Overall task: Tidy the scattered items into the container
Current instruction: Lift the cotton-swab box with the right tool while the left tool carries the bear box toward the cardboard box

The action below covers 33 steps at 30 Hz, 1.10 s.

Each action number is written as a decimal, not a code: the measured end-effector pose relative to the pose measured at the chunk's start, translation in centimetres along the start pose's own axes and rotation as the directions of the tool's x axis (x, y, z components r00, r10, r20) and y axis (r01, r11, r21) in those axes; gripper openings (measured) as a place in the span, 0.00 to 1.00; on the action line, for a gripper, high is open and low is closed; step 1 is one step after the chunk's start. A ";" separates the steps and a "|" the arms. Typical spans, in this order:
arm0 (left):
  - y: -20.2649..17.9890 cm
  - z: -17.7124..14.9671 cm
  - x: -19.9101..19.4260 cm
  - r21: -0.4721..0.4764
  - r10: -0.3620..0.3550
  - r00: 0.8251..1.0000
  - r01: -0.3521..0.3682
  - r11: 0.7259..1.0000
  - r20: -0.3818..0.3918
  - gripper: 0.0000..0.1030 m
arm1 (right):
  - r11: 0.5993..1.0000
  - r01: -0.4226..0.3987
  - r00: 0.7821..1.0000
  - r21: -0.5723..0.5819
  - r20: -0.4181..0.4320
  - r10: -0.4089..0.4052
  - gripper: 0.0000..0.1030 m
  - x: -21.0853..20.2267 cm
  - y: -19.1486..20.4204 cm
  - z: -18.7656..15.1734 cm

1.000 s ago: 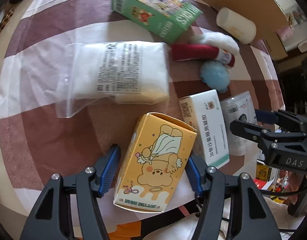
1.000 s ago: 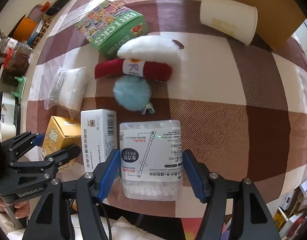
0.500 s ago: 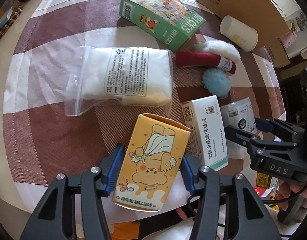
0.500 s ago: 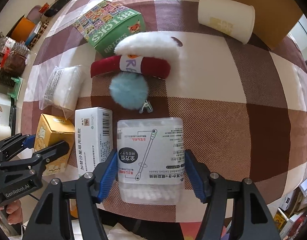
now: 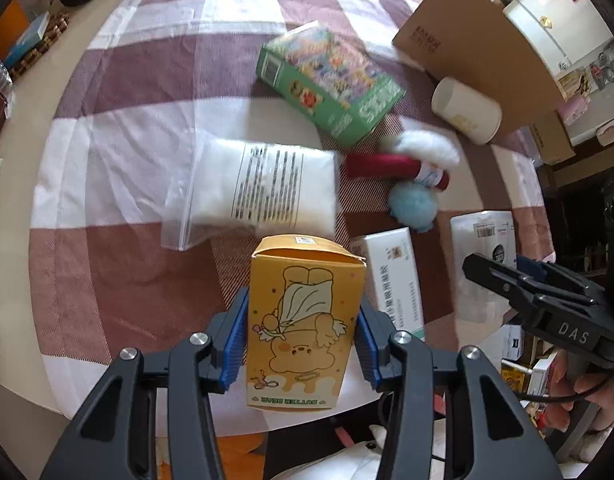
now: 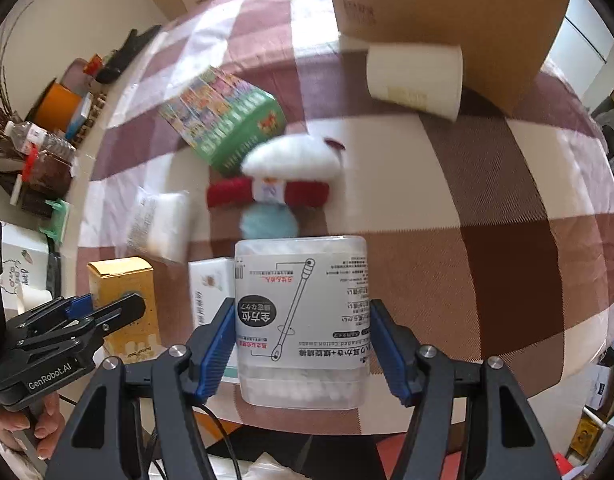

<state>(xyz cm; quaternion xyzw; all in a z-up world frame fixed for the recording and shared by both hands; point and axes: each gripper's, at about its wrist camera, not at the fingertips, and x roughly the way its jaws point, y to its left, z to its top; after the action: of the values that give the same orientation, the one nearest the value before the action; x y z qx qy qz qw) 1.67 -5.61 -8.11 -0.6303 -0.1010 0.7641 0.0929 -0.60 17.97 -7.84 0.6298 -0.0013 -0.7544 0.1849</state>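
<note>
Two grips are now made at the near edge of the bench. On the left gripper (image 5: 303, 340) the jaws have just been closing, and their blue pads now press both sides of the yellow bear carton (image 5: 305, 320), where a second ago they stood clear of it. On the right gripper (image 6: 301, 344) the jaws have not changed width; they clamp the clear cotton-swab tub (image 6: 301, 320) as they did before. Both items now look raised off the checked cloth (image 5: 119, 248), and more of the bench shows beyond them than a second ago, so I judge that both hands have started the lift.

Just beside the carton, between the two held items, the white medicine box (image 5: 395, 276) lies flat at the near edge. Farther toward the middle sit the clear bag of white pads (image 5: 267, 192), the blue pompom (image 5: 413, 204), the red-and-white plush (image 5: 403, 160) and the green bricks box (image 5: 331, 80). At the far edge a paper cup (image 6: 417, 80) lies on its side against the cardboard box (image 6: 447, 12), which I take to be the container.

With two items in hand and six left on the cloth, the tidying is at an early stage; the next move is a carry across to the far edge.
</note>
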 end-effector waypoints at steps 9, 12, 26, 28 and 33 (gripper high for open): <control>-1.5 1.7 -4.7 0.011 -0.003 0.994 0.002 1.000 0.107 0.46 | 0.999 -0.050 0.996 -0.015 0.070 0.051 0.64 -3.5 2.5 2.4; -2.0 2.5 -5.9 0.014 0.007 0.991 -0.009 1.000 0.135 0.46 | 0.998 -0.060 0.994 -0.023 0.092 0.062 0.64 -4.6 3.2 2.9; -3.6 4.1 -8.7 0.045 0.061 0.982 -0.070 0.997 0.178 0.46 | 0.997 -0.051 0.983 -0.051 0.172 0.059 0.64 -8.5 5.0 3.7; -3.8 4.3 -8.8 0.052 0.062 0.981 -0.073 0.996 0.181 0.46 | 0.997 -0.047 0.981 -0.053 0.183 0.056 0.64 -8.9 5.1 3.7; -4.4 4.5 -9.2 0.070 0.071 0.980 -0.085 0.994 0.184 0.46 | 0.998 -0.035 0.976 -0.057 0.212 0.046 0.64 -9.8 5.3 3.9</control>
<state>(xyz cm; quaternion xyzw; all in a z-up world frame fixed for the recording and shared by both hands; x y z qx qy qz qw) -0.94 -4.00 2.61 -0.5577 -0.0548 0.8246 0.0776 -1.45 14.88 3.50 0.5401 -0.0142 -0.8134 0.2155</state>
